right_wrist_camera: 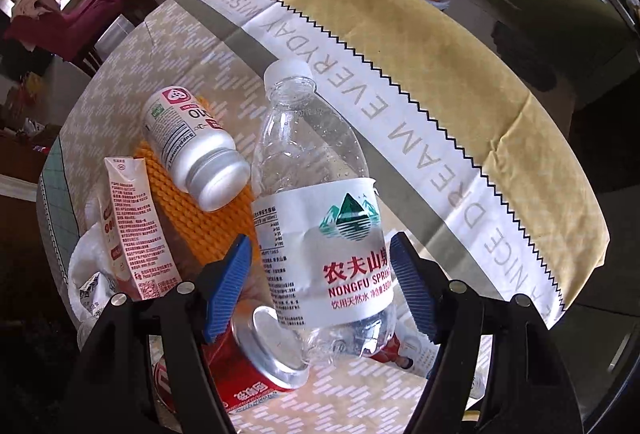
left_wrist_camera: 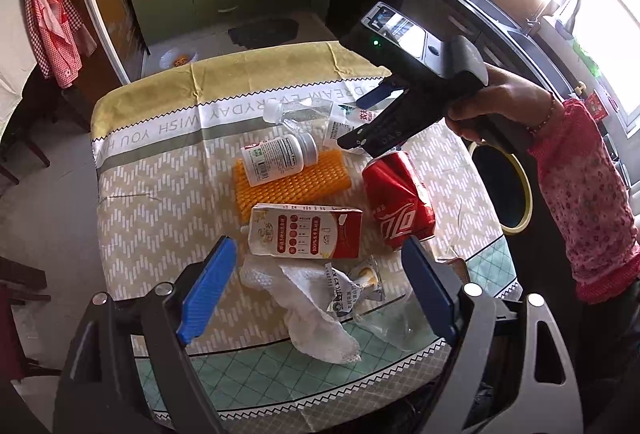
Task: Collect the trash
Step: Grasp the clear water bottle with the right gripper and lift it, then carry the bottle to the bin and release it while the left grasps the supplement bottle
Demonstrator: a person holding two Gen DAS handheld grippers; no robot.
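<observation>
open hand-held gripper (right_wrist_camera: pixel 320 286) astride water bottle (right_wrist_camera: pixel 316 194)

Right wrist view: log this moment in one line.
right hand-held gripper: open, straddling water bottle | bottle: lying on table, not gripped | red can: beside bottle

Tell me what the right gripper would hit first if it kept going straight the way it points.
Most likely the clear water bottle: it lies between the open fingers of the right gripper, which points down at the table. The red can lies just beside it; depth is hard to judge.
</observation>
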